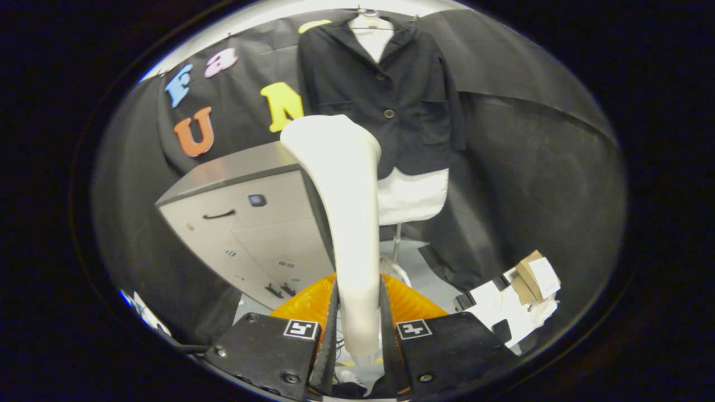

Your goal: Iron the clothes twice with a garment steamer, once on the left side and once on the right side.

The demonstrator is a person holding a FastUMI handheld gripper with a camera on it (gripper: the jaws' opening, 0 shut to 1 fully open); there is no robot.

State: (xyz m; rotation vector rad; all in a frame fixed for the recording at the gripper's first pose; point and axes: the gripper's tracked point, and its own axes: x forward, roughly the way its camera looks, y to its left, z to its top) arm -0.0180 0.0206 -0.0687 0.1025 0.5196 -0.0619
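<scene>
Gripper view, near to far. At the bottom centre of the frame the gripper [358, 329] stands with its two fingers pressed against either side of the handle of the cream-white plastic garment steamer [343, 206], pinching it. The steamer's long axis runs straight up the middle of the frame, away from the fingers, ending in a broad flattened head at centre. Left of the steamer, in the middle distance, a grey metal cabinet with drawers [246, 215] stands against the booth wall. At lower right, a heap of white and brown cardboard boxes [516, 298] lies on the floor.

Farthest off, at top centre, the dark button-front jacket [385, 95] hangs on a white dress form [412, 195] with a thin metal stand. The jacket lies directly beyond the steamer head and slightly to its right, well apart from it; the head overlaps only the jacket's lower left hem in the frame. Judged from this, no pass has begun: the head must travel forward and upward to meet either front panel.
</scene>
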